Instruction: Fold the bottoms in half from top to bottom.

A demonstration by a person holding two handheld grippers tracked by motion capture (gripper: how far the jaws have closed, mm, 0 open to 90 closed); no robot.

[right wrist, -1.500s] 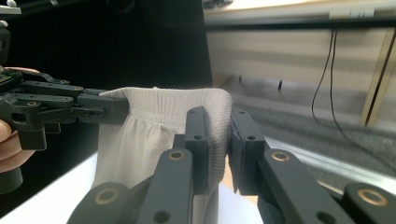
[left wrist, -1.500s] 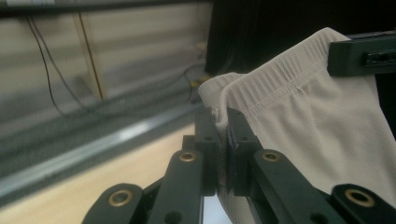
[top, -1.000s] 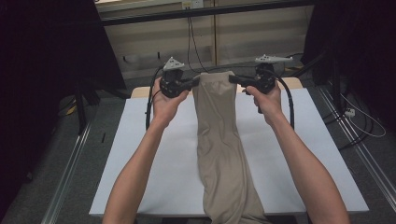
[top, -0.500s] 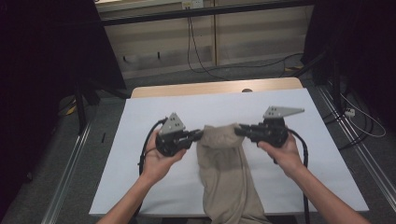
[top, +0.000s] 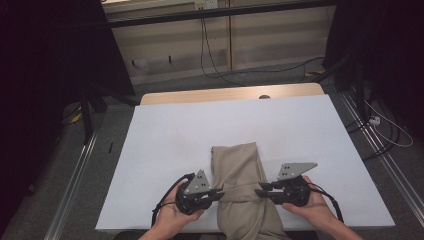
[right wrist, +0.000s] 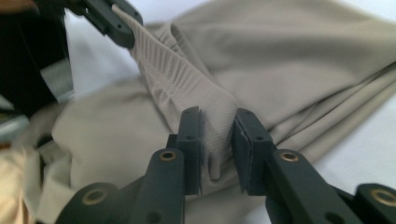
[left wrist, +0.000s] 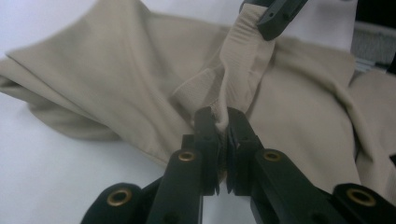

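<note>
A beige garment (top: 235,162) lies folded on the white table cover (top: 165,145), near the front edge, and its lower part hangs off toward the person. My left gripper (top: 220,192) is shut on a ribbed band at the garment's left side, pinched tight in the left gripper view (left wrist: 222,116). On the right side, my right gripper (top: 260,191) is shut on the same band, with cloth (right wrist: 303,56) bunched between its jaws (right wrist: 218,116). The band stretches taut between the two grippers. Each gripper view shows the other gripper's tip, the right one (left wrist: 275,14) and the left one (right wrist: 112,18).
A strip of wooden tabletop (top: 230,94) shows beyond the white cover. Metal rails (top: 75,170) run along both sides of the table. Cables (top: 215,65) lie on the floor behind, and a black stand (top: 87,107) is at the back left.
Both grippers have come from the table's far end to the near edge with the garment's end in them, so it is folded back over itself.
</note>
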